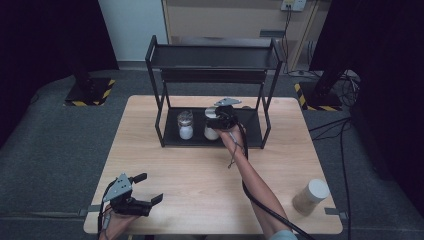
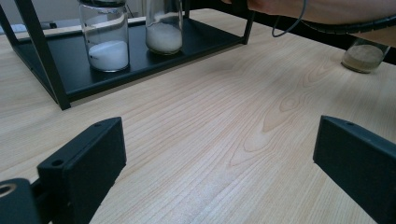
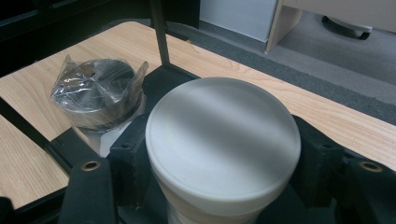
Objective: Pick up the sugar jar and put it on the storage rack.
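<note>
right gripper [image 3: 224,186]: white-lidded jar [image 3: 223,140] pinched below lid for seating on rack [image 1: 252,137] bottom shelf | left gripper [image 1: 142,189]: jaws spread, parked at tabletop's near-left corner

no text, label, brand or number can be read on anything here; the only sign is the yellow-and-black hazard striping [image 1: 108,88] on the dark stand bases on the floor.
</note>
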